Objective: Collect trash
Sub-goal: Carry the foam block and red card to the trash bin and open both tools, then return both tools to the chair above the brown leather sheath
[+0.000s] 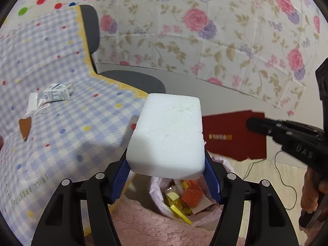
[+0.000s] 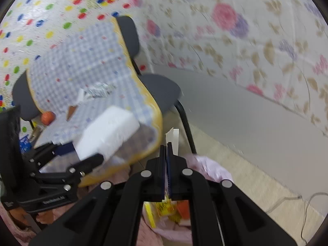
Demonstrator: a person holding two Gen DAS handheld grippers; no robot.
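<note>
**Foam and paper over the bin**

My left tool (image 1: 166, 176) pinches a white foam block (image 1: 170, 135) between its blue pads, above the pink-lined trash bag (image 1: 215, 215). My right tool (image 2: 167, 157) is pressed together on a white paper scrap (image 2: 173, 138), also over the bag. A crumpled carton (image 1: 58, 92) and wrappers lie on the checked counter (image 1: 51, 139), well apart.

A home room: floral wallpaper (image 1: 205, 30), checked tablecloth (image 1: 51, 61), pink rug (image 1: 143, 225).

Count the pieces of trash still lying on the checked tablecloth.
3: small white printed carton, torn white paper wrapper beside it, brown triangular scrap nearer. More may be hidden.
</note>
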